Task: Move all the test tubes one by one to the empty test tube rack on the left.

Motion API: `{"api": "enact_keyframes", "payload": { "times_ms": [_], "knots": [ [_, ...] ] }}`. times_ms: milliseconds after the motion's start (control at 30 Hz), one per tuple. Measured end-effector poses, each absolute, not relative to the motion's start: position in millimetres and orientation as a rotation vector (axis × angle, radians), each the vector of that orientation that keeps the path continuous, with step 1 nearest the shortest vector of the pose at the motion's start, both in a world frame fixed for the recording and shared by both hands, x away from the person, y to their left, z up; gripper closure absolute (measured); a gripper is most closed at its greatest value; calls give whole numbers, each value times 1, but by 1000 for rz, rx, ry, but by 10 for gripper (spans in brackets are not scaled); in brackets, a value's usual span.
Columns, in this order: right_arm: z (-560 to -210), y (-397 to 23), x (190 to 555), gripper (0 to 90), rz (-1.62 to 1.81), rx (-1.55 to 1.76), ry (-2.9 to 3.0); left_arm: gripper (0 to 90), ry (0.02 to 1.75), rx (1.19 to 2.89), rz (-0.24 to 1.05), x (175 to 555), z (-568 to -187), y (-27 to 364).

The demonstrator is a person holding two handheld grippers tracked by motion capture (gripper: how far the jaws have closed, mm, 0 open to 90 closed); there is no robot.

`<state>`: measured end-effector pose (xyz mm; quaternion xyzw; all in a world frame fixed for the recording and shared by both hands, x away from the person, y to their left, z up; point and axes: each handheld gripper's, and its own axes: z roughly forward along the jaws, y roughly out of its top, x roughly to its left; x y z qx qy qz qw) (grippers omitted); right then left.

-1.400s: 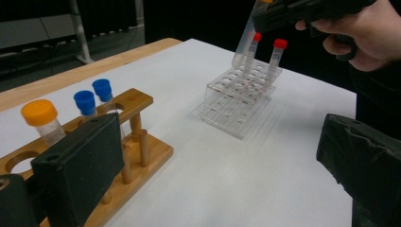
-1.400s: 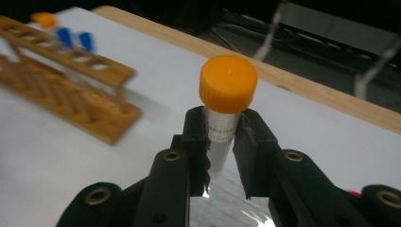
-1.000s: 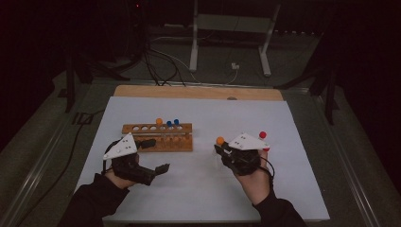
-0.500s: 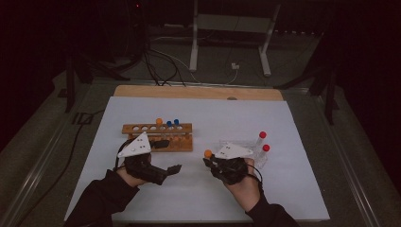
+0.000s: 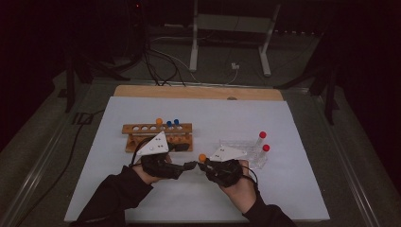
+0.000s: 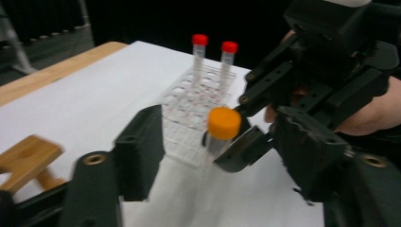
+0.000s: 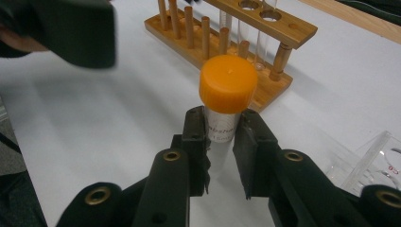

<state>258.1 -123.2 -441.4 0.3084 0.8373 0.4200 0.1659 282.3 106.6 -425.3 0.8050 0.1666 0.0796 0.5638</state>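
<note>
A clear tube with an orange cap (image 7: 228,84) stands upright in my right gripper (image 7: 221,142), whose jaws are shut on its body just under the cap. In the high view this tube (image 5: 202,157) sits between the two hands at the table's front middle. My left gripper (image 6: 218,156) faces it from the left. Its jaws have just been closing, and the orange-capped tube (image 6: 224,124) stands in the gap between them with space on both sides. My left gripper (image 5: 188,166) nearly meets my right gripper (image 5: 204,165).
A wooden tube rack (image 5: 142,128) behind the left hand holds an orange-capped tube and two blue-capped tubes. A clear plastic rack (image 5: 235,143) beside the right hand holds two red-capped tubes (image 5: 262,135). The white mat (image 5: 283,189) has free room in front.
The hands have come together: the left gripper moved right, the right gripper moved left and lower with the orange-capped tube. The left jaws stand narrower than before.
</note>
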Motion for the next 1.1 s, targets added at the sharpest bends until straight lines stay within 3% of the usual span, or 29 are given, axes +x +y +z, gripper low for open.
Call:
{"api": "enact_keyframes", "payload": {
  "times_ms": [200,633,933,967,1100],
  "knots": [
    [-441,-122,258,753,1200,871,2390,497,368,1918,184,285,-428,92],
    [-440,-122,258,752,1214,872,2395,687,360,1935,168,290,-436,85],
    [-440,-123,258,743,1252,871,2390,717,346,1929,207,288,-434,85],
    [-439,-124,258,733,1261,873,2389,717,346,1929,206,288,-433,86],
    [-439,-125,259,552,1265,875,2379,718,360,1911,223,288,-427,91]
  ]
}}
